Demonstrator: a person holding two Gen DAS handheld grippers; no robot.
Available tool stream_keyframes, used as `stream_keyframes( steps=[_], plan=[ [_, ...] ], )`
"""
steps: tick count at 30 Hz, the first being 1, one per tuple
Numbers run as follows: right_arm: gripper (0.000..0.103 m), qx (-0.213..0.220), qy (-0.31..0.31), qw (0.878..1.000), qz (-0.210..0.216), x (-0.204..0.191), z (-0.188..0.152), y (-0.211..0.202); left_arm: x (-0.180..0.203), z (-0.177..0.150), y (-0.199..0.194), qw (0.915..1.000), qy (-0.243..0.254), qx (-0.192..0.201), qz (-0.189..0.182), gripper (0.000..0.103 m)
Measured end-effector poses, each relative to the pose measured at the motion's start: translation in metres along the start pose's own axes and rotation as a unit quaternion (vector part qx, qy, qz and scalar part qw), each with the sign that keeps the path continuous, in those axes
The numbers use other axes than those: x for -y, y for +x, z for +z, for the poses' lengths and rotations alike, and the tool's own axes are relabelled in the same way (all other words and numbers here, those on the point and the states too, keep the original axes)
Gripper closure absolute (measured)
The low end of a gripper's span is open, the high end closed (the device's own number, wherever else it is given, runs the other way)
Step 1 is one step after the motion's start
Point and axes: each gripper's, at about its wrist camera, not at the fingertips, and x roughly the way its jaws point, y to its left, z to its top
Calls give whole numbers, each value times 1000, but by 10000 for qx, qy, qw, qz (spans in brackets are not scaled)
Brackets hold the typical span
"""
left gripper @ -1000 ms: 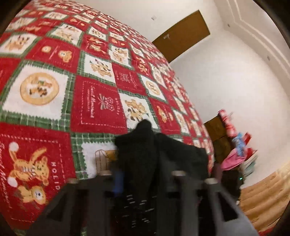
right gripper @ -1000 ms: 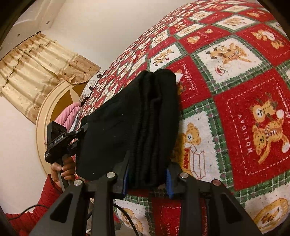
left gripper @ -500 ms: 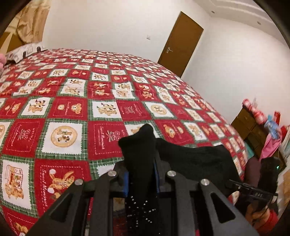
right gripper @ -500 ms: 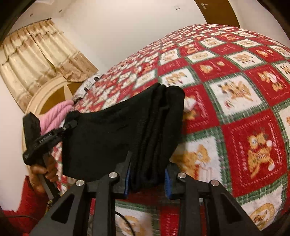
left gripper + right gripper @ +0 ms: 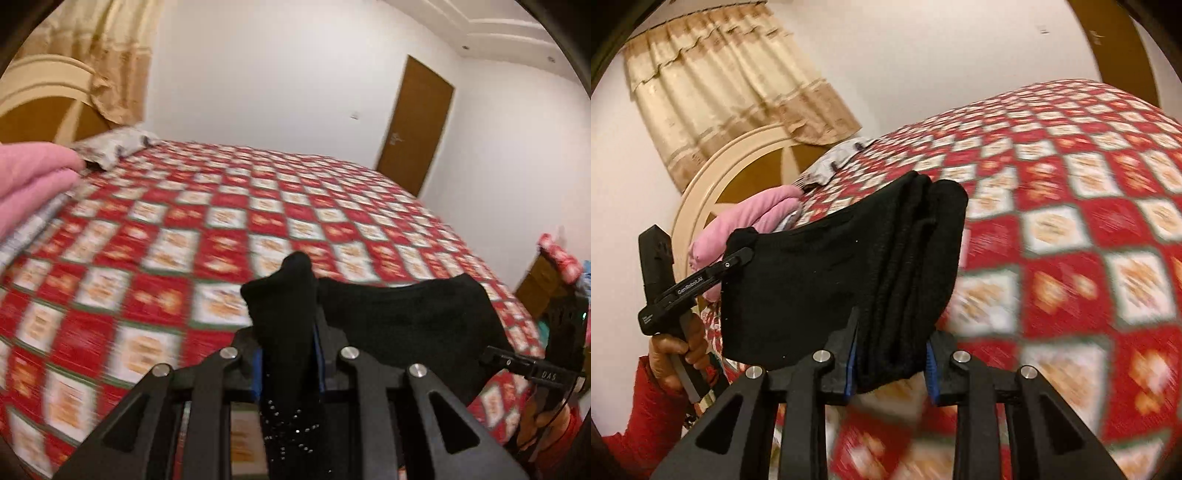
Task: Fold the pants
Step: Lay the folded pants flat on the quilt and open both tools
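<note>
Left tongs are clenched on one bunched corner of the black pants. Right tongs are clamped on a thick stack of folded layers at the opposite end. The pants hang stretched between both tongs, lifted above the bed, not resting on it.

Judgement: the step in hand appears to be carrying the part-folded garment for laydown. To do it well, both ends should stay level and the span taut, so the stacked layers do not slip apart; lower flat onto the quilt before either grip is let go.

Pose: both tongs point across the bed at similar height. In the right view, the person's left hand grips the handle upright, red sleeve below. A pink bundle lies near the headboard.
</note>
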Motion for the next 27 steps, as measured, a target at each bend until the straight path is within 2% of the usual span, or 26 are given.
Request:
stream_keyframes(
  steps=[4, 7, 12, 17, 20, 22, 23, 24, 26, 27],
  plan=[
    [74, -130, -63, 9997, 195, -25, 25, 62, -45, 15, 0, 9989, -38, 29, 467, 81],
    [74, -224, -76, 9995, 190, -38, 37, 106, -78, 20, 14, 9970, -94, 6, 766, 81],
    [73, -451, -131, 9989, -88, -43, 45, 167, -119, 15, 59, 9945, -216, -185, 1009, 81],
    [73, -795, -111, 9958, -431, -22, 34, 208, -135, -4, 113, 9899, -152, -668, 1241, 81],
    [70, -795, 76, 9963, -311, -10, 31, 210, -142, -15, 129, 9873, -163, -767, 1383, 70],
    [57, -800, 172, 9962, -302, -5, 31, 210, -143, -16, 130, 9843, -42, -790, 1576, 56],
    [47, -817, 271, 9958, -322, -1, 30, 209, -141, -17, 130, 9799, 108, -770, 1836, 41],
    [44, -823, 402, 9954, -278, 4, 30, 207, -141, -15, 129, 9755, 223, -735, 2061, 26],
    [44, -751, 731, 9944, -125, 15, 29, 197, -142, -12, 120, 9646, 389, -633, 2532, 11],
    [44, -682, 836, 9941, -136, 19, 30, 191, -147, -10, 116, 9603, 395, -609, 2693, 6]
  ],
)
